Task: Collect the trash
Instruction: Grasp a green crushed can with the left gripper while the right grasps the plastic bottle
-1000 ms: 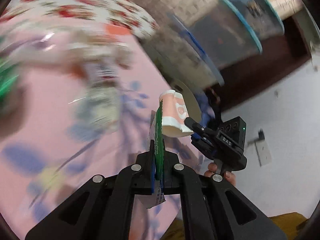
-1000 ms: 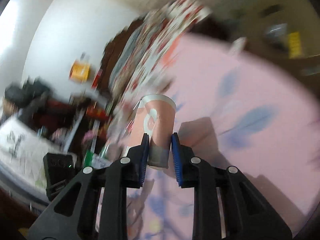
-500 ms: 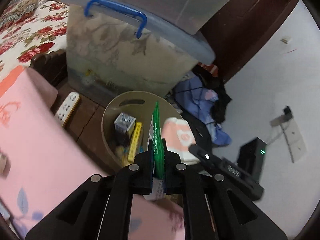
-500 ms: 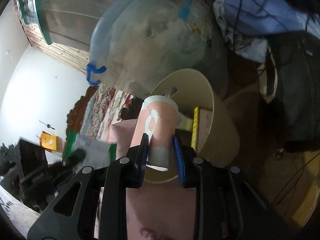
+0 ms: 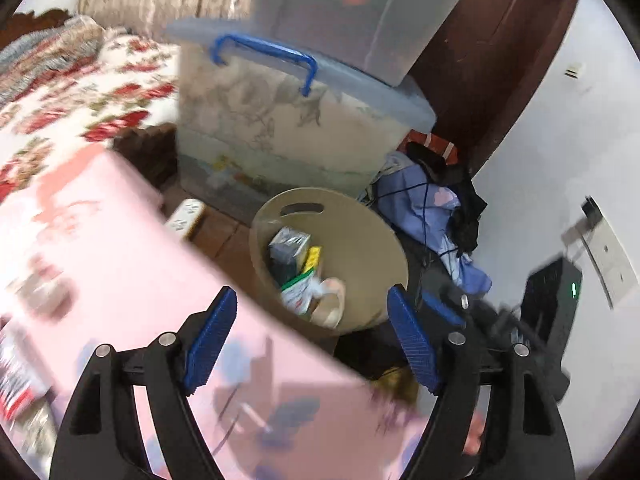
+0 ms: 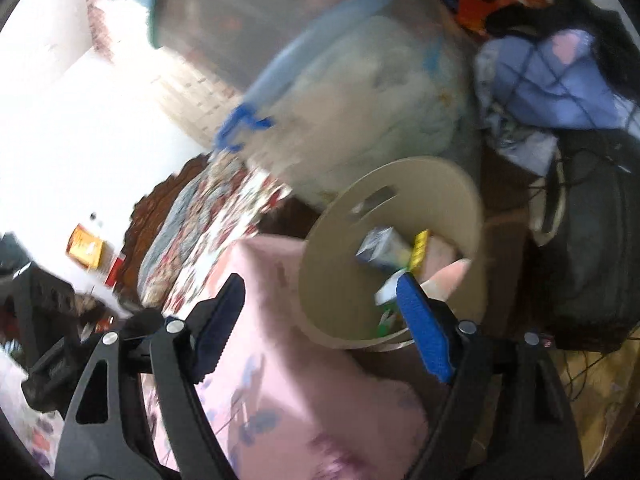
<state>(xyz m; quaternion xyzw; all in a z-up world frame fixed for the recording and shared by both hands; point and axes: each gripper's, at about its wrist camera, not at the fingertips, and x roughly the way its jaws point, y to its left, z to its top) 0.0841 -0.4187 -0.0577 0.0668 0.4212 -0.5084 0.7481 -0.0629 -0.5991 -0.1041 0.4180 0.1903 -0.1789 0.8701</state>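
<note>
A big bed (image 5: 120, 264) with a pink sheet fills the lower left of both views. A flowery blanket (image 5: 80, 80) lies on it further back.

Beside the bed stands a large see-through storage box (image 5: 288, 136) with a blue handle (image 5: 268, 56). Another clear box (image 5: 360, 12) sits on top of it.

To the right of these is a heap of blue and black clothes (image 5: 436, 216) on the floor.

In front of the large box, just past the bed's edge, stands a round tan trash bin (image 5: 372, 240). It has a slot handle near its rim.

The trash is inside the bin. There is a pink paper cup (image 5: 332, 304) lying on its side, a green and white wrapper (image 5: 298, 290) touching it, a yellow strip (image 5: 314, 258) and a small grey carton (image 5: 288, 242).

The left claw (image 5: 310, 340) has just been opening. It is spread wide now and holds nothing. The bin shows between its blue pads (image 5: 208, 340).

The right claw (image 6: 320, 320) has just been opening too. It is also spread wide with nothing in it. Its right pad (image 6: 424, 328) sits in front of the bin's near rim, and the cup (image 6: 448, 272) shows just past it, down in the bin (image 6: 332, 248).
</note>
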